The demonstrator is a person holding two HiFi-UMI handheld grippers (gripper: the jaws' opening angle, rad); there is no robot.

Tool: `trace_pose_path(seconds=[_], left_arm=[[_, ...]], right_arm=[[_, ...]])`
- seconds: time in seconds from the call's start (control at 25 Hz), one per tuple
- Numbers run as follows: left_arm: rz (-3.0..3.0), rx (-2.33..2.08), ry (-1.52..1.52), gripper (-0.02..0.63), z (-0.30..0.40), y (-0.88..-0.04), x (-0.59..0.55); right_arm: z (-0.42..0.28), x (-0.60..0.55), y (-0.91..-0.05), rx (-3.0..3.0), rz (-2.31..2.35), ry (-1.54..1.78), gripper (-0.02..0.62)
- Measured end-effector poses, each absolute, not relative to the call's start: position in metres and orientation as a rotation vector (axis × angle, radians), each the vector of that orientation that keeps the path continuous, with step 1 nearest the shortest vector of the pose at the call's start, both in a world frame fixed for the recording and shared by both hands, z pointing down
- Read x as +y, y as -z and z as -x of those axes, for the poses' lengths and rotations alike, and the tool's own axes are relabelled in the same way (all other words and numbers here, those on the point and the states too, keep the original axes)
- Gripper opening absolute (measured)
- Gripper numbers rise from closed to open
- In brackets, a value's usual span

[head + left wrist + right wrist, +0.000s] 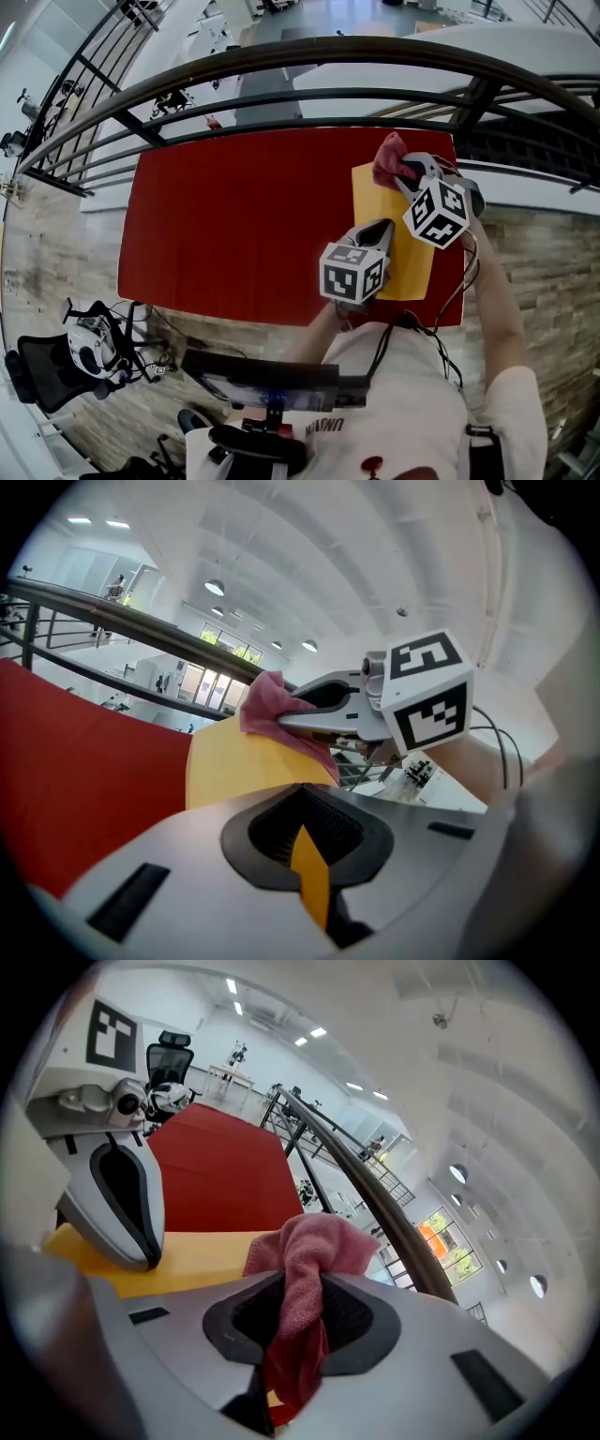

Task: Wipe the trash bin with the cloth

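One cloth (314, 1246) in right tongs (300, 1330)

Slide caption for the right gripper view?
Right gripper holds a pink cloth over the yellow trash bin on the red table.

I'm working in an open office-lab hall: white desks (214, 26) beyond the railing (309, 49), office chair (42, 373) this side.
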State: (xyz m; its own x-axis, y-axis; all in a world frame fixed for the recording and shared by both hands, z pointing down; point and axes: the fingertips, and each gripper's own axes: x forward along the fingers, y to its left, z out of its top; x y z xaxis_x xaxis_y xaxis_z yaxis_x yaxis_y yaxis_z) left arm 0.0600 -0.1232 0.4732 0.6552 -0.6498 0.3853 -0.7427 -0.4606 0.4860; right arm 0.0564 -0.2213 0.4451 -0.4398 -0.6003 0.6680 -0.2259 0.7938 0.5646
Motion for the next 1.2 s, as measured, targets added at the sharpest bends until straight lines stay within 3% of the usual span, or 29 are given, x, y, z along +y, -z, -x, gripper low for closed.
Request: trace_pose_path(seconds=[0.32, 1.2], left_arm=[[-2.108, -1.188, -0.215, 0.003, -0.021, -0.492, -0.138], [-2.068, -1.155, -0.171, 0.003, -0.024, -0.496, -0.135]], right_arm=[[-0.059, -0.225, -0.446, -2.123, -0.598, 0.398, 0.097], [-0.068, -0.178, -0.45, -2.152, -0.583, 0.36, 0.097]])
